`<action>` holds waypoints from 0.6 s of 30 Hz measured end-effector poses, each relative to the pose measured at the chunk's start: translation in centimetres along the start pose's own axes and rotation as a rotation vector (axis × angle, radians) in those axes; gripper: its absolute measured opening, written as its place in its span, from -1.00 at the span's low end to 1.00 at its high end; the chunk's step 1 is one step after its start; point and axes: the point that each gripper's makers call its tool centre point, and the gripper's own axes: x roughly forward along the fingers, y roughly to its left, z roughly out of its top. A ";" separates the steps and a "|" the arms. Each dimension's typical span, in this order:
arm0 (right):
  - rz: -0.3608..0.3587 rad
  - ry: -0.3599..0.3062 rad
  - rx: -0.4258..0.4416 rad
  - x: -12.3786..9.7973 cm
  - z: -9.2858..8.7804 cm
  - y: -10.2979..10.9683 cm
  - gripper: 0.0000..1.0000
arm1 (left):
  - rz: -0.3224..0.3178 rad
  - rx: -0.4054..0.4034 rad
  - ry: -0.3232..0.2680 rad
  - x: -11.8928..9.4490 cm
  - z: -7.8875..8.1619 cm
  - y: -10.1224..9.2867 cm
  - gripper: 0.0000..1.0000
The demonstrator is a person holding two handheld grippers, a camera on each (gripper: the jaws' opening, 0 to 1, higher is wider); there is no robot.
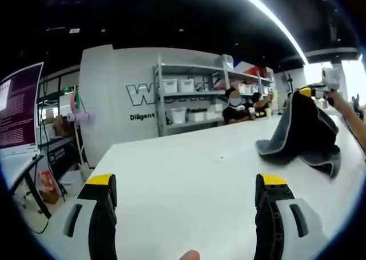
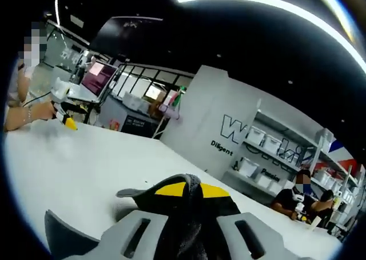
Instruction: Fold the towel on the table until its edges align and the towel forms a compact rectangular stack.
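Observation:
A dark grey towel (image 1: 303, 128) hangs in a loose bunch at the right of the left gripper view, its lower edge resting on the white table (image 1: 189, 163). My right gripper (image 1: 311, 91) holds it up by its top, with a hand behind it. In the right gripper view the yellow-tipped jaws of my right gripper (image 2: 193, 190) are shut on the towel (image 2: 191, 220), which bulges between them. My left gripper (image 1: 186, 181) is open over bare table, well left of the towel. It also appears small and far off as the left gripper (image 2: 66, 122), held by a hand.
Beyond the table's far edge stand a grey wall with lettering (image 1: 143, 94) and metal shelves with white bins (image 1: 183, 88). People sit at the back right (image 1: 234, 108). A purple banner (image 1: 20, 106) and a desk stand off the table's left edge.

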 end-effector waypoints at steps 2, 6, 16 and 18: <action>-0.004 -0.006 -0.004 0.1 0.6 -0.4 -0.93 | 0.001 0.000 0.002 0.0 0.0 0.1 0.99; -0.018 -0.016 -0.022 0.2 1.9 -1.2 -0.93 | 0.001 0.000 0.005 0.1 -0.1 0.1 0.99; -0.027 -0.033 -0.068 1.5 5.2 -3.0 -0.93 | 0.005 -0.002 0.002 0.1 0.0 0.4 0.99; -0.029 -0.036 -0.073 1.5 5.6 -3.0 -0.94 | 0.005 -0.003 0.002 0.1 -0.1 0.4 0.99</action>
